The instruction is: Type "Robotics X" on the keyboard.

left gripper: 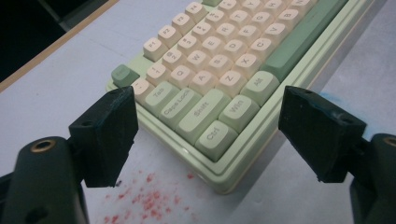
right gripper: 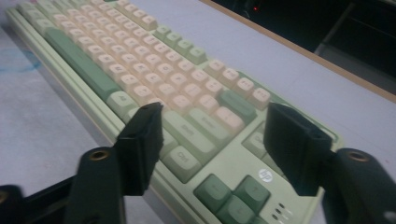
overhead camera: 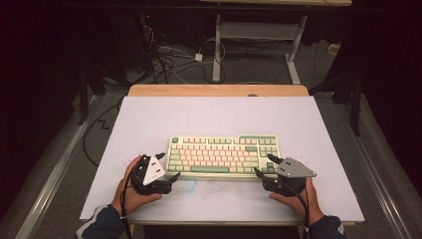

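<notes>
Keyboard (overhead camera: 223, 154) lying long axis left-right on worktop (overhead camera: 209, 117); I'm holding left claw (overhead camera: 167, 166) and right claw (overhead camera: 263, 165) apart, empty, one at each near corner.

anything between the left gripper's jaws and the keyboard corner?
Nothing solid. In the left gripper view the open left gripper faces the keyboard corner across bare white table, marked with red specks.

Keyboard (overhead camera: 224, 155): compact mechanical type, pale green case, cream and peach keycaps with darker green accent keys and a long green spacebar. Lies flat, keys up, at centre of the high view, its long edge running left to right across the frame, on the white worktop (overhead camera: 219, 117). Small round logo at its lower right corner.
</notes>
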Motion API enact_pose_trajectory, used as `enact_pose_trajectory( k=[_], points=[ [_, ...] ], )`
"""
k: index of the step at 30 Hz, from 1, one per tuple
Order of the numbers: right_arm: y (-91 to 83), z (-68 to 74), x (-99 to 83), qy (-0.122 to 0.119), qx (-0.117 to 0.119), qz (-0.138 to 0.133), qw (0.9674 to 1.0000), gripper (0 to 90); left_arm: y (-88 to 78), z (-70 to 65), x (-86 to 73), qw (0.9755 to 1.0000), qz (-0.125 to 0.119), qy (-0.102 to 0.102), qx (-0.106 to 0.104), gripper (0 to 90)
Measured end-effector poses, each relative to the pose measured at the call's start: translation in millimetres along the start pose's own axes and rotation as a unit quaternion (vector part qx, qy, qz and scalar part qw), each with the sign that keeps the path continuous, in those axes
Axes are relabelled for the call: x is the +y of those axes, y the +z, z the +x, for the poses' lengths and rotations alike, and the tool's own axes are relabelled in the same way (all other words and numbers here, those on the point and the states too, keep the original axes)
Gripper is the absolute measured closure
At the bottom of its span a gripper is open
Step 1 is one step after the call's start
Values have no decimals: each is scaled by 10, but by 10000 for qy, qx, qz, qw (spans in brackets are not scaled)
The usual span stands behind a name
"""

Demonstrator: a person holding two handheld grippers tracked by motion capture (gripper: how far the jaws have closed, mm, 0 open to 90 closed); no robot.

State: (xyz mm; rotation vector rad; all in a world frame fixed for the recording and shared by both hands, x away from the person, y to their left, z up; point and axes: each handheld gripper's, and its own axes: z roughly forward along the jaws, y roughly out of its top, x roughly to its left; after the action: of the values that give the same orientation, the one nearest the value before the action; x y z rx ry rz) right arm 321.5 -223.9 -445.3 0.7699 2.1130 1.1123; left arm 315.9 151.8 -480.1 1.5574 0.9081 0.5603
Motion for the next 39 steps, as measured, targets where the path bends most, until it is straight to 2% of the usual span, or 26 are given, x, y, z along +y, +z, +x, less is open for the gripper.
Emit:
enact_pose_trajectory(
  k=[5, 9, 12, 20, 28, 34, 39],
  points=[
    [35, -86, 55, 117, 211, 216, 9995, 745, -40, 26, -62, 9999, 122, 1, 75, 188],
    [107, -110, 130, 79, 423, 318, 9986, 892, -53, 38, -82, 9998, 156, -30, 105, 188],
    [186, -79, 176, -18, 559, 454, 9974, 900, -51, 41, -81, 9998, 161, -36, 110, 189],
    [367, -63, 217, -18, 749, 713, 9946, 900, -44, 52, -82, 9997, 190, -83, 111, 189],
    [445, -36, 162, -67, 777, 894, 9929, 900, -41, 42, -85, 9997, 227, -52, 99, 189],
    [477, -55, 122, -41, 679, 893, 9937, 900, -37, 36, -90, 9996, 256, -65, 71, 189],
    [487, -41, 90, -31, 704, 913, 9933, 900, -61, 45, -55, 9997, 202, -81, 84, 189]
  ],
)
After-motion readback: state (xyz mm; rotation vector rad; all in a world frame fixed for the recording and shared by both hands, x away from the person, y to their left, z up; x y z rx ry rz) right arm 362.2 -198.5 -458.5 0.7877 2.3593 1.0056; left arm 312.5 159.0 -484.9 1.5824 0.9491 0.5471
